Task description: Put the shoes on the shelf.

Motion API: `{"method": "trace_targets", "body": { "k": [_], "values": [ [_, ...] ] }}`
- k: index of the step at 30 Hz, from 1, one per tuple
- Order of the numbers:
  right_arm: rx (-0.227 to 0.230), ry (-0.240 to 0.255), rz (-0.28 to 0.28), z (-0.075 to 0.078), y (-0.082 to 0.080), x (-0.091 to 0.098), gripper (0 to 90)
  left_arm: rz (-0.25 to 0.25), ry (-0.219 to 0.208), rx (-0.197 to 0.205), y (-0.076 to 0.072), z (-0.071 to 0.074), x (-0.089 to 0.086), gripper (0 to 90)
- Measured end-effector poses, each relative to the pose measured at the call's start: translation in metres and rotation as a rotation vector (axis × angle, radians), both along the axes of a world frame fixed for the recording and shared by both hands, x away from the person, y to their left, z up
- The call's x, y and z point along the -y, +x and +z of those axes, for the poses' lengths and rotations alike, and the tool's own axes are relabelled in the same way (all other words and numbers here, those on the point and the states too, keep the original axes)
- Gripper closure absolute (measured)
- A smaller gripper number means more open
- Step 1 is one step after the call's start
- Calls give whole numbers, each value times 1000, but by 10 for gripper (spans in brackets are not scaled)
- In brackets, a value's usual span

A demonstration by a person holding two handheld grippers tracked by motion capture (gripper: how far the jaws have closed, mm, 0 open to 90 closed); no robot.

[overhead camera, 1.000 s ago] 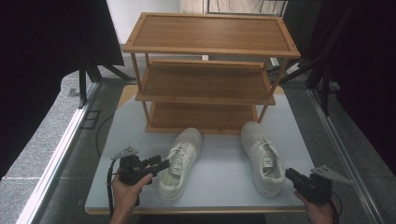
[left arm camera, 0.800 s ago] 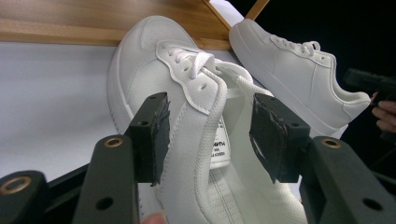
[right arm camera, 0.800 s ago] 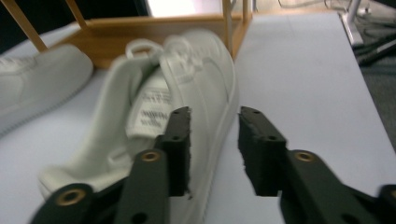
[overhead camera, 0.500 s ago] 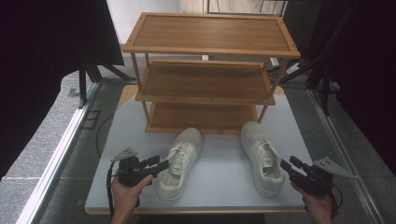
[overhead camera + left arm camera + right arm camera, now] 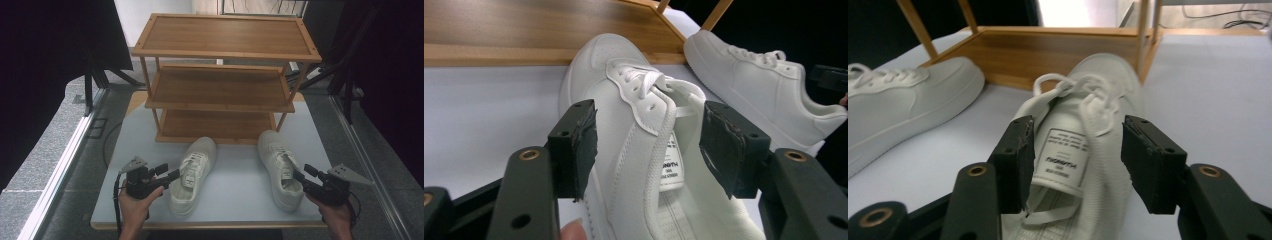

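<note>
Two white sneakers lie on the white table [image 5: 235, 192], toes toward a wooden rack [image 5: 220, 87]. My left gripper [image 5: 169, 171] is at the left shoe [image 5: 192, 175]. In the left gripper view my left gripper [image 5: 649, 145] has just been opening. It stands open, with the left shoe's [image 5: 624, 110] side wall and tongue between the pads, untouched. My right gripper [image 5: 301, 171] points at the heel of the right shoe [image 5: 280, 167]. In the right gripper view my right gripper [image 5: 1075, 155] has also just been opening. The right shoe's [image 5: 1098, 90] labelled tongue sits between its spread jaws.
The rack has three wooden shelves, and its lowest shelf [image 5: 1048, 50] sits just beyond the toes. A grey floor and metal rails run along both sides of the table. The person's hands come in over the table's near edge.
My right gripper has risen slightly and moved toward the right shoe's heel, and its jaws have spread apart. My left gripper has stayed in place beside the left shoe.
</note>
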State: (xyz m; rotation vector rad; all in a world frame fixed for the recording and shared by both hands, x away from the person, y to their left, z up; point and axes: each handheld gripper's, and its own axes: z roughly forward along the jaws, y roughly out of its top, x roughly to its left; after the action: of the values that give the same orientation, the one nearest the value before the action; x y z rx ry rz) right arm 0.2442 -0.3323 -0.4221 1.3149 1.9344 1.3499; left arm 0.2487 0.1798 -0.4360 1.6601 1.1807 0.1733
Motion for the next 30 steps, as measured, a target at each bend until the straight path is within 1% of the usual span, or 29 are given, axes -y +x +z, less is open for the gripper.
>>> {"method": "trace_targets", "body": {
  "k": [1, 3, 5, 7, 9, 11, 12, 14, 16, 17, 18, 19, 21, 22, 24, 26, 27, 28, 30],
  "values": [
    [-6, -6, 3, -2, 1, -1, 461, 6, 4, -2, 1, 0, 2, 390],
    [-33, -25, 4, -6, 5, -3, 443, 7, 27, 3, 3, 0, 5, 387],
    [-54, -48, -1, -13, 8, -5, 404, 8, 67, 6, 5, 0, 12, 382],
    [-69, -38, 7, -16, 12, -5, 397, -2, 96, 3, 8, -2, 18, 380],
    [-75, -42, 1, -16, 15, -3, 394, -13, 123, 1, 12, -3, 25, 381],
    [-86, -41, 7, -16, 18, -2, 385, -23, 152, -2, 16, -5, 32, 383],
    [-91, -42, 9, -16, 19, -2, 380, -30, 159, -8, 18, -6, 35, 386],
    [-99, -40, 14, -16, 24, -1, 400, -35, 173, -18, 22, -9, 42, 403],
    [-107, -64, -20, -16, 29, 1, 428, -23, 203, -21, 27, -11, 47, 410],
    [-121, -75, -43, -17, 33, 2, 437, -15, 213, -24, 28, -12, 49, 417],
    [-134, -83, -53, -19, 38, 2, 442, -9, 218, -25, 30, -13, 50, 423],
    [-136, -85, -45, -21, 42, 1, 429, -3, 229, -26, 32, -14, 51, 432],
    [-131, -64, -6, -22, 49, 3, 405, 13, 246, -32, 37, -16, 52, 452],
    [-123, -78, 5, -22, 52, 2, 414, 17, 246, -37, 40, -18, 52, 470],
    [-98, -122, 15, -21, 56, -1, 443, 19, 227, -45, 45, -19, 50, 492],
    [-89, -146, 7, -21, 62, -6, 520, 9, 236, -41, 48, -20, 50, 510],
    [-92, -149, 10, -21, 65, -10, 550, 8, 239, -39, 48, -20, 51, 519],
    [-94, -159, 2, -23, 68, -14, 559, 6, 245, -36, 48, -20, 51, 526],
    [-82, -206, -36, -24, 72, -22, 621, 9, 255, -26, 48, -21, 51, 551]
  ]
}}
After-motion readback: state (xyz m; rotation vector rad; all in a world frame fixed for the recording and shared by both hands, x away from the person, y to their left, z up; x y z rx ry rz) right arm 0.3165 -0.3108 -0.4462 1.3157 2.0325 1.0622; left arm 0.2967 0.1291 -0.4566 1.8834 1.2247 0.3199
